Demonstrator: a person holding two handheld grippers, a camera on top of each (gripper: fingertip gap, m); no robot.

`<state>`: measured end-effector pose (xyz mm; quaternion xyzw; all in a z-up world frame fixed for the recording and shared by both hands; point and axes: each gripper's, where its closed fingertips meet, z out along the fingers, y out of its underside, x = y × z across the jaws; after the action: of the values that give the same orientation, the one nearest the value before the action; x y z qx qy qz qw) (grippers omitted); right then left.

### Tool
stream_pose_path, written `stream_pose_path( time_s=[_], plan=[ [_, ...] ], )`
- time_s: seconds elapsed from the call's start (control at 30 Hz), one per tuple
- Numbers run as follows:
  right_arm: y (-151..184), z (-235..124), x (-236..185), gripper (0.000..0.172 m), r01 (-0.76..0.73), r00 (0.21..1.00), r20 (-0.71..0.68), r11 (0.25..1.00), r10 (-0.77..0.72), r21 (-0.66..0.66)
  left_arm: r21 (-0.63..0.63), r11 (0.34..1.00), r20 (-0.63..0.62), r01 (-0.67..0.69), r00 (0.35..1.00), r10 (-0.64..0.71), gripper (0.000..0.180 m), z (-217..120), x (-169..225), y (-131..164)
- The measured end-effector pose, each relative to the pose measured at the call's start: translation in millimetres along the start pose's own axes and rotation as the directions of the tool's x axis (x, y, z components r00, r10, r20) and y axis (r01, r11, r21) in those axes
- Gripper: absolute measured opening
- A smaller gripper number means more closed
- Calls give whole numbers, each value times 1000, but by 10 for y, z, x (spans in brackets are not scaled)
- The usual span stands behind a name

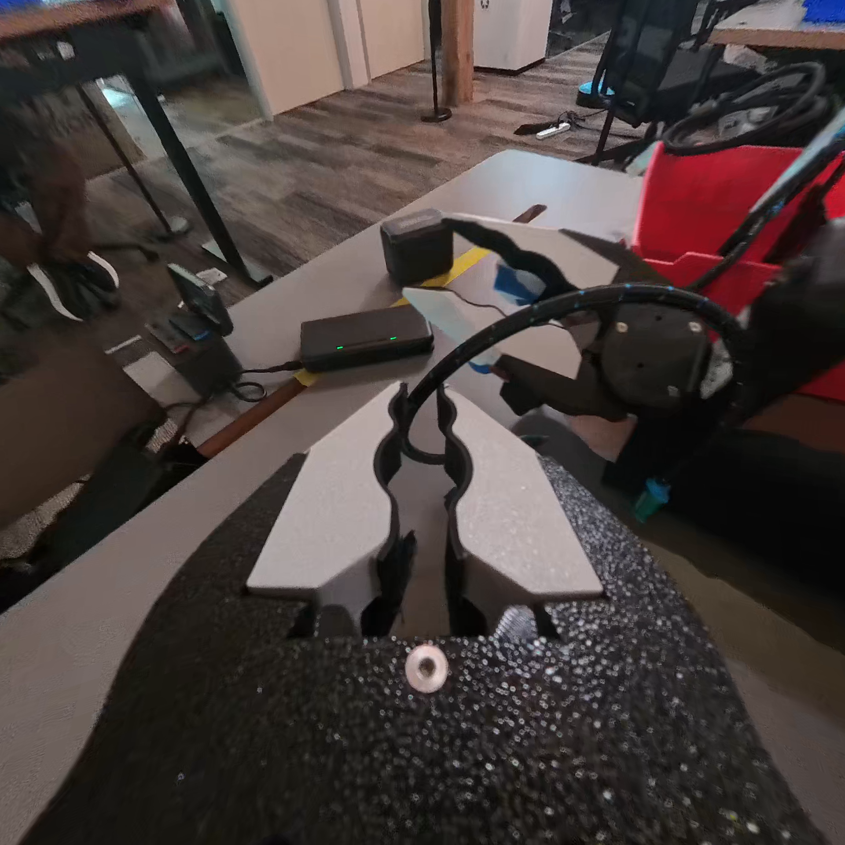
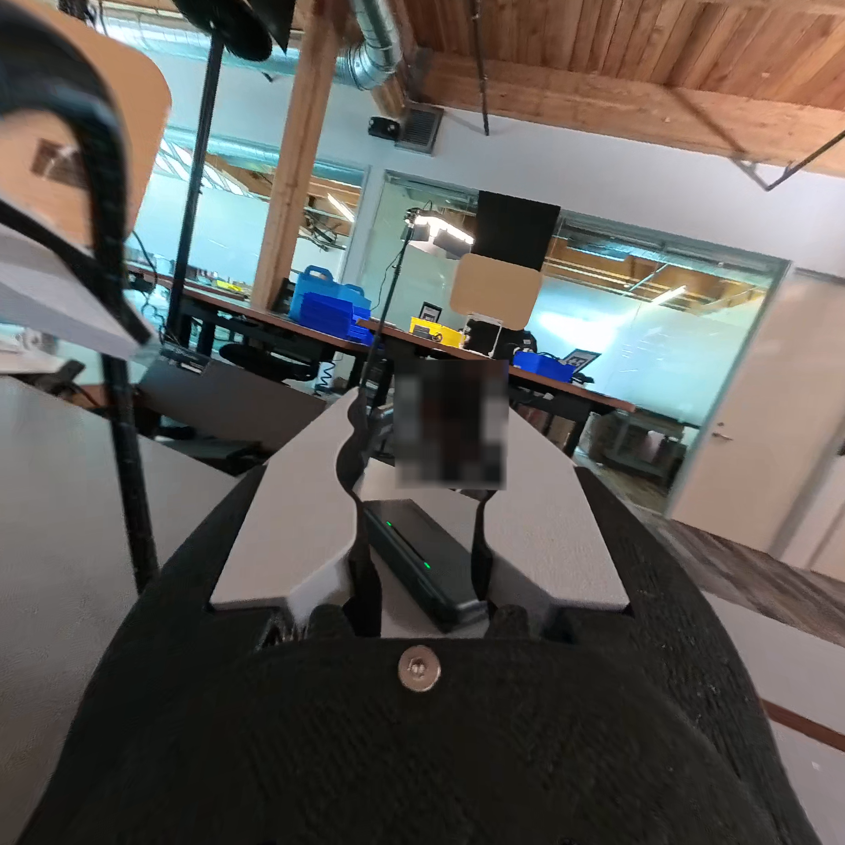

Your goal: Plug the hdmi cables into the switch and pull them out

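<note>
The black HDMI switch (image 1: pixel 366 336) with green lights lies on the grey table (image 1: pixel 137 571). My left gripper (image 1: pixel 423 398) is low over the table, jaws slightly apart. A black braided HDMI cable (image 1: pixel 526 315) with blue flecks runs between its fingertips and arcs up to the right. It rests against the left pad, with a gap to the right pad. My right gripper (image 2: pixel 434 407) is open wide and holds nothing, and the switch (image 2: pixel 420 558) shows below between its fingers. It also shows in the left wrist view (image 1: pixel 430 258), just right of the switch. The cable (image 2: pixel 130 480) hangs at the left of the right wrist view.
A small black box (image 1: pixel 416 247) and yellow tape (image 1: pixel 462 265) lie behind the switch. A red bin (image 1: pixel 713 219) stands at the right. A charger block with thin wires (image 1: pixel 201 329) sits at the table's left edge. A person's shoes (image 1: pixel 68 283) are on the floor.
</note>
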<state>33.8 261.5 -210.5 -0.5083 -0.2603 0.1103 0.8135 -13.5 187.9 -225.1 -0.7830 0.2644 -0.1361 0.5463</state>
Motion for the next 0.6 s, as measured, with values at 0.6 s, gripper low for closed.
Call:
stream_pose_path(
  time_s=[0.6],
  plan=[
    [24,20,-47,44,18,1000,17,1000,-18,-12,-214,973,118,83,991,-58,13,615,-581,787]
  ],
)
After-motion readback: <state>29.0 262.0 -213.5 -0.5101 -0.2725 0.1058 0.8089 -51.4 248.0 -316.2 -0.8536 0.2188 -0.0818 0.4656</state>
